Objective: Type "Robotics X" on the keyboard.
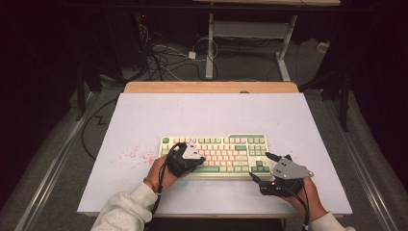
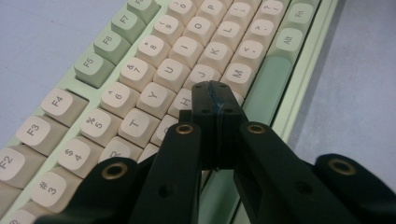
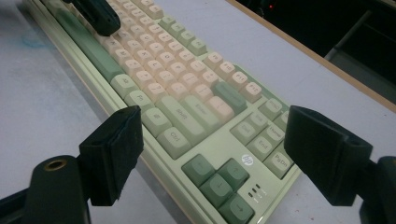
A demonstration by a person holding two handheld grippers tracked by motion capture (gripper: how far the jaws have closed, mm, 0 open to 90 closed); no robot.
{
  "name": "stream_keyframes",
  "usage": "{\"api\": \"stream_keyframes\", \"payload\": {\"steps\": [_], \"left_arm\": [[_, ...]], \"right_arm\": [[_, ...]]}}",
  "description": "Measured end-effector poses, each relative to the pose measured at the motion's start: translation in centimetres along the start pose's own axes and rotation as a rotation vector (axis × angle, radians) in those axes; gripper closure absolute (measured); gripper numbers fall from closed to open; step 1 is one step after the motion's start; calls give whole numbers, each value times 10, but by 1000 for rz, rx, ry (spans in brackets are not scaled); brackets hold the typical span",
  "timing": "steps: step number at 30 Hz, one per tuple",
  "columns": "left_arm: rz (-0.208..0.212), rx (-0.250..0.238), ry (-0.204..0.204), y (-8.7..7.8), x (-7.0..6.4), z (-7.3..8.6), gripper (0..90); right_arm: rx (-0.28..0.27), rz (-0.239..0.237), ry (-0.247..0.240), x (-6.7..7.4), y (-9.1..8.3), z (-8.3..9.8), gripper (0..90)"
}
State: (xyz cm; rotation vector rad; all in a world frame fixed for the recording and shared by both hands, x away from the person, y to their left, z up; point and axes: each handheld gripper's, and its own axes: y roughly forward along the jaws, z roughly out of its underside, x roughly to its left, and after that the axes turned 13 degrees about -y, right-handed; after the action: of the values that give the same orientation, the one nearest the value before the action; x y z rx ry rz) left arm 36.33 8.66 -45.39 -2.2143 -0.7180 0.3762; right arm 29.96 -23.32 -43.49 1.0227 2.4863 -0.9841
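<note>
Sitting on white mat, left-to-right: pink speckles near left; left gripper pinched closed, empty, tips down over cream keys by H; green-and-cream keyboard centre, near half of mat; right gripper spread wide, empty, straddling arrow keys at right end.

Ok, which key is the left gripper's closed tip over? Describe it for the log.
On the green and cream keyboard, find the bottom edge's long green space bar. The left gripper, jaws shut, points beside the H key, between Y above and M.
</note>
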Motion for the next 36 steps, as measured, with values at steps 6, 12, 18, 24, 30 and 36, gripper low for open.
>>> {"api": "stream_keyframes", "payload": {"steps": [6,12,18,24,30,36], "left_arm": [[-17,-46,9,-10,-3,-2,879],[-33,-86,6,-18,0,-1,879],[-62,-126,8,-30,5,3,877],[-82,-166,3,-41,8,9,827],[-101,-180,26,-46,8,13,700],[-126,-197,41,-51,9,16,426]], "right_arm": [[1,1,-5,1,-2,-1,207],[-5,5,0,-1,-4,0,210],[-12,-1,-4,-1,-4,0,215],[-11,-6,1,-1,-3,0,219],[-16,-7,4,-2,-2,-1,222],[-15,-8,11,-4,-2,1,241]]}}
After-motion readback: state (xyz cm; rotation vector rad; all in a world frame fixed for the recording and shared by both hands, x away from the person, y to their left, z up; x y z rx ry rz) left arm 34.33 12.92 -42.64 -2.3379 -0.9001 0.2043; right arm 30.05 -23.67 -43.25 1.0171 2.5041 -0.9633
